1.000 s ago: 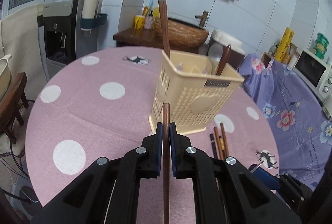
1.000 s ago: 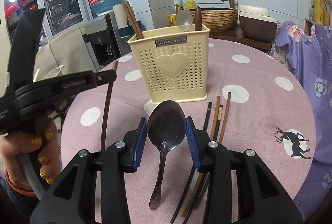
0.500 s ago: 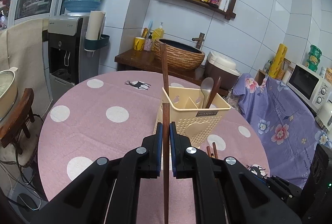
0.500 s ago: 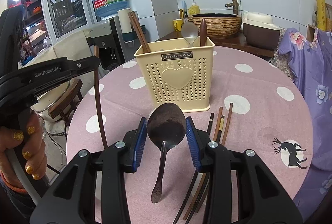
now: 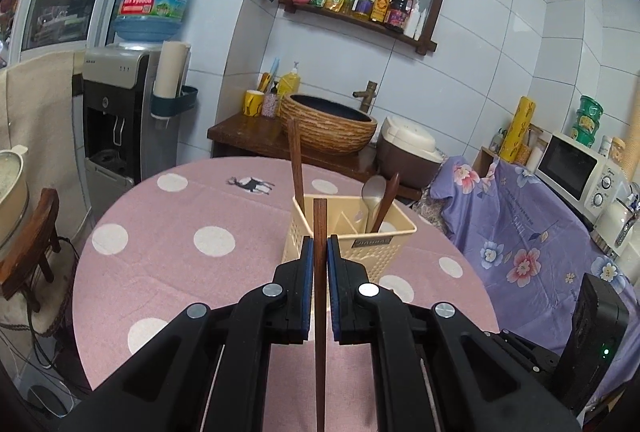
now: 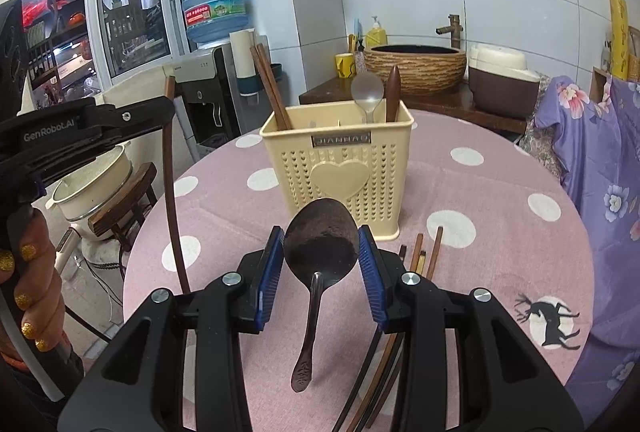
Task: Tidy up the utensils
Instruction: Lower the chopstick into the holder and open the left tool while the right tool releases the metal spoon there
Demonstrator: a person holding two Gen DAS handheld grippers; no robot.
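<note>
A cream utensil basket point(image 5: 356, 248) point(image 6: 340, 171) stands on the pink dotted table point(image 5: 168, 264). It holds brown chopsticks point(image 6: 270, 83) in its left compartment and a metal spoon point(image 6: 366, 91) with a brown handle beside it on the right. My left gripper point(image 5: 319, 260) is shut on a brown chopstick point(image 5: 320, 296), held upright above the table, in front of the basket. It shows at the left of the right wrist view point(image 6: 172, 191). My right gripper point(image 6: 322, 256) is shut on a dark spoon point(image 6: 320, 244), bowl up, above the table.
Several loose chopsticks point(image 6: 424, 256) lie on the table to the right of the basket. A water dispenser point(image 5: 120, 119), a wooden stool with a pot point(image 6: 108, 183) and a purple flowered cloth point(image 5: 532, 232) surround the table. A sink counter point(image 5: 320, 127) stands behind.
Both grippers have risen and drawn back from the basket, each keeping its utensil. The basket looks smaller and lower in both views.
</note>
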